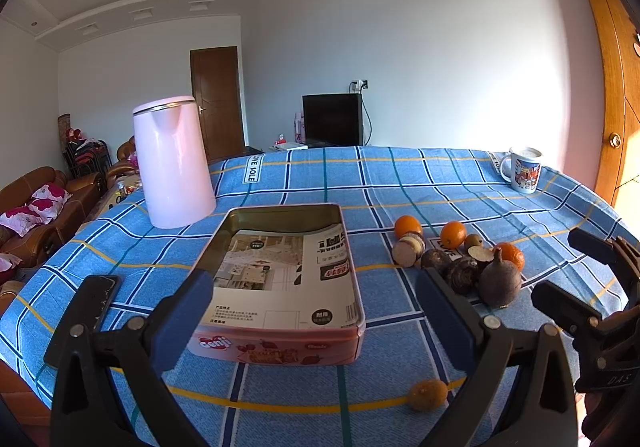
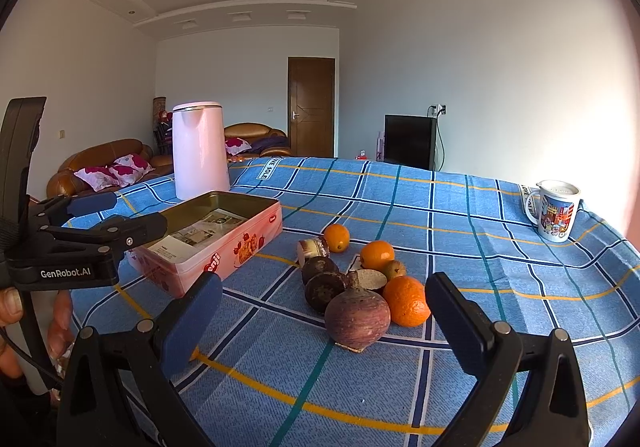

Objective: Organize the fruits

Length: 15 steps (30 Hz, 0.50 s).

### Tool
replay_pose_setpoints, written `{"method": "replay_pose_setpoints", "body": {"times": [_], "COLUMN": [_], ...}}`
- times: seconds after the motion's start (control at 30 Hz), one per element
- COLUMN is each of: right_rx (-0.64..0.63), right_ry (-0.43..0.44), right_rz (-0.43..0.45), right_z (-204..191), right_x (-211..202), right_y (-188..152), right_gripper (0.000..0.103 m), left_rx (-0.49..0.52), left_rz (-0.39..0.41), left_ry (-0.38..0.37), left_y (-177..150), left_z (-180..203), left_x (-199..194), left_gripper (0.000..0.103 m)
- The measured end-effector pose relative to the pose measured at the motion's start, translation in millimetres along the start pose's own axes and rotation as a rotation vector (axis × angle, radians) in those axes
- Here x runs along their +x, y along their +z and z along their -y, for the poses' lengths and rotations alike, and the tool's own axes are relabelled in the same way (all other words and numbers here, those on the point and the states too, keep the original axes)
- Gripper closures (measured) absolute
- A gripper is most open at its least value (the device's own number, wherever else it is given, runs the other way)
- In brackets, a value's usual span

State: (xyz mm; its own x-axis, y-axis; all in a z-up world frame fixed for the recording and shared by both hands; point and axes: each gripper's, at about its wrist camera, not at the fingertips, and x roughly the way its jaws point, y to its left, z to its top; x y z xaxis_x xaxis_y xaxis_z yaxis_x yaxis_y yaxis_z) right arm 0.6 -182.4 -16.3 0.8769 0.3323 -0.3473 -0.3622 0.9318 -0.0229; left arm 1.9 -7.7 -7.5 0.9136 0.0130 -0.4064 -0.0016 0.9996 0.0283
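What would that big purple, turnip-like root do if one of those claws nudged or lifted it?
The purple root looks round-bodied, so a nudge would probably rock or roll it toward the orange beside it. It seems solid and fairly heavy for its size. Its skin looks dull, so the open right gripper should probably hold it without much slipping.

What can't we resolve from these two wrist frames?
- Small brownish fruit: plain in the left wrist view; in the right wrist view the right gripper's left pad covers it.
- Tin: floor mostly hidden under a paper sheet, both views.
- Mug: contents unreadable, too small.
- Produce pile: dark roots overlap; kind and count unclear.
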Motion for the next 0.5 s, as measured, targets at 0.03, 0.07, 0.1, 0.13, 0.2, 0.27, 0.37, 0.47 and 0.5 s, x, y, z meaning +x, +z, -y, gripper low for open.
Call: {"method": "replay_pose_setpoints", "body": {"times": [0.03, 0.07, 0.1, 0.13, 0.2, 0.27, 0.37, 0.47, 0.5], "right_rx": [0.000, 0.000, 0.000, 0.000, 0.002, 0.005, 0.017, 0.030, 0.033], "right_ry": [0.000, 0.000, 0.000, -0.001, -0.004, -0.012, -0.025, -0.048, -0.055], "right_rz": [0.000, -0.001, -0.001, -0.001, -0.002, -0.007, -0.015, -0.031, -0.035], "right_z": [0.0, 0.0, 0.3, 0.3, 0.8, 2.3, 6.7, 12.3, 14.9], "right_x": [0.1, 0.1, -0.1, 0.0, 0.4, 1.3, 2.8, 5.3, 6.3], "right_y": [0.0, 0.0, -0.2, -0.1, -0.8, -1.8, -4.5, -7.8, -8.7], "right_gripper": [0.001, 0.001, 0.001, 0.001, 0.001, 0.001, 0.001, 0.001, 0.001], "left_rx": [0.000, 0.000, 0.001, 0.001, 0.003, 0.003, 0.007, 0.019, 0.019], "left_rz": [-0.001, -0.002, -0.003, -0.004, -0.007, -0.008, -0.016, -0.025, -0.032], "left_ry": [0.000, 0.000, -0.001, -0.001, -0.003, -0.007, -0.018, -0.039, -0.046], "left_y": [-0.1, -0.1, -0.3, -0.5, -1.1, -2.5, -5.8, -13.7, -17.1], "left_z": [0.3, 0.2, 0.5, 0.9, 1.3, 2.2, 4.6, 7.6, 8.4], "left_x": [0.3, 0.4, 0.7, 0.9, 1.2, 1.6, 3.1, 3.5, 3.8], "left_gripper": [0.000, 0.000, 0.000, 0.000, 0.000, 0.000, 0.000, 0.000, 0.000]}}
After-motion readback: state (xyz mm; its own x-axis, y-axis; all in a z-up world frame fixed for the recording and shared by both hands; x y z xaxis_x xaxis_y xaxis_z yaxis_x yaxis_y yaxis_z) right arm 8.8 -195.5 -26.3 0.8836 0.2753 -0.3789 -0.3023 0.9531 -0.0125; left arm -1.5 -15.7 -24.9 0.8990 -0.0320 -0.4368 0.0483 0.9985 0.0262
